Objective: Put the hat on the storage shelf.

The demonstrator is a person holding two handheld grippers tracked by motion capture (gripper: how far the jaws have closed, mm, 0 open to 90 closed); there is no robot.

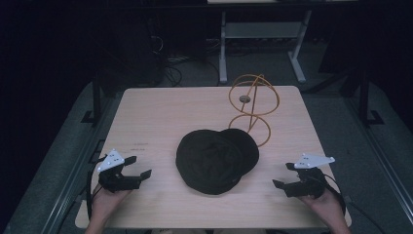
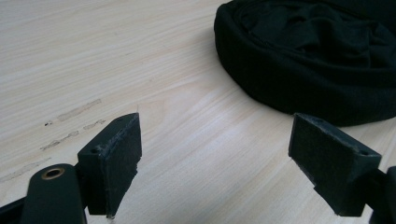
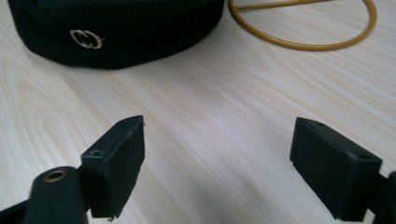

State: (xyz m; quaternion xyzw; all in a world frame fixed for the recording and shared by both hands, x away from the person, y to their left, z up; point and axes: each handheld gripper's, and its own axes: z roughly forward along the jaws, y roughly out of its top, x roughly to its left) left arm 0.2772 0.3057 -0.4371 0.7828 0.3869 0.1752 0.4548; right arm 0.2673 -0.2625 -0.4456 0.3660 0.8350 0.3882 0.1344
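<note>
Hat: a black cap (image 1: pixel 214 158) is seen lying upside down near the middle of the light wooden table (image 1: pixel 160 117), its hollow turned up and its brim pointing toward the far right.
Hat's place: it is set between the two grippers, well apart from each, and just in front of the wire stand (image 1: pixel 253 105).
Left gripper: the left gripper (image 1: pixel 139 166) is held low over the table's near left corner; its jaws are spread wide with nothing between them.
Right gripper: the right gripper (image 1: pixel 284 175) is held at the near right edge; its jaws are likewise wide apart and empty.
Left gripper view: the crumpled dark lining inside the cap (image 2: pixel 317 56) is shown, along with faint scuff marks (image 2: pixel 70 123) on the wood.
Right gripper view: a small metal emblem (image 3: pixel 86 38) of interlocked rings is shown on the cap's side (not made out from above), and the stand's base ring (image 3: pixel 303 28) is seen flat on the table.
High view: the stand's upright hoops and a small disc (image 1: pixel 245 99) at their centre are shown.
Count: one cap, one stand, two grippers, two hands.
</note>
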